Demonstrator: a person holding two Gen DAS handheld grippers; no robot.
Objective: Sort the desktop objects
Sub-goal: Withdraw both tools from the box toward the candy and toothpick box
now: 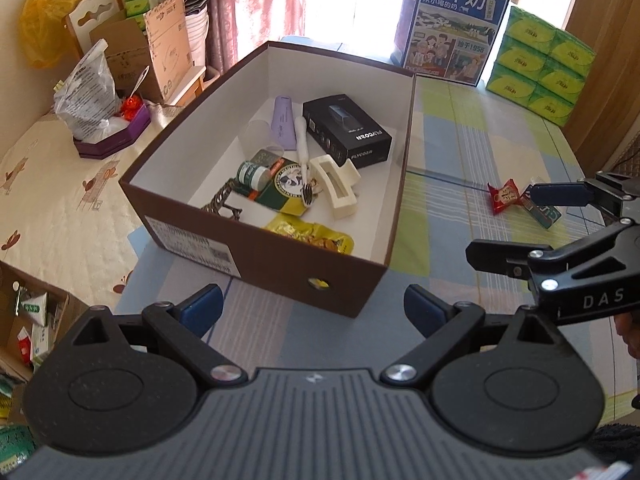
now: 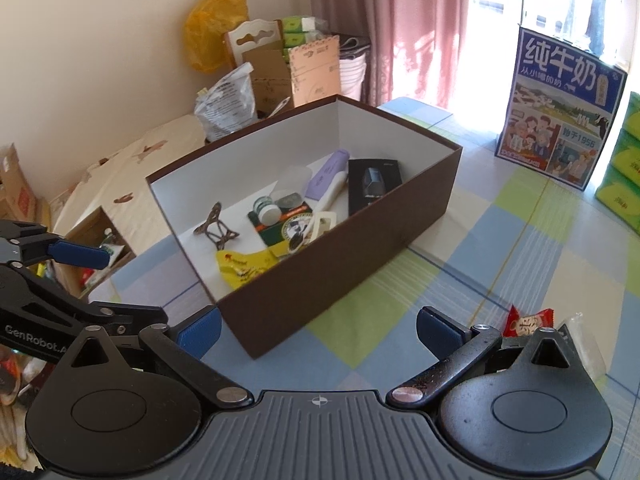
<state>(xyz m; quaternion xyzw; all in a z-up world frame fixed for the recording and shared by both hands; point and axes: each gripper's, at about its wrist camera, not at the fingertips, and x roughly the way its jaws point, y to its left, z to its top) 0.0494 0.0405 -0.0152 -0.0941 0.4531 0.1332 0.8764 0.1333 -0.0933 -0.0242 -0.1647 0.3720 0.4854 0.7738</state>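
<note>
Checked cloth in blue, green and white covers the table [image 1: 472,128] under a curtained window; clutter lies on a second surface at far left. Left of centre stands the brown box [image 1: 280,268], open-topped and white inside, already holding a metal stand [image 2: 216,228], a yellow snack packet [image 1: 310,238], a small green jar [image 1: 252,174], a cream hair clip [image 1: 336,188], a lilac tube [image 1: 285,122] and a black carton [image 1: 346,130]. Right of the box, still on the cloth, lie a red wrapped sweet [image 1: 505,196] and, just beside it, a clear-and-green sachet [image 1: 546,210]; these appear to be the items left to sort. At far right stand a blue milk carton [image 1: 450,26] and stacked green tissue packs [image 1: 540,64].

Risks, judged from this layout: the sweet and sachet lie so close that a grasp on one could drag or pinch the other, and the thin, flat wrappers may slip from the pads. A carry held too low could catch the box wall and push the box.

Left gripper [image 1: 312,312]: jaws spread wide, empty, hovering before the near box corner. Right gripper [image 2: 318,330]: jaws likewise spread, holding nothing; in the left wrist view its upper finger overlaps the sachet, and contact cannot be determined.
</note>
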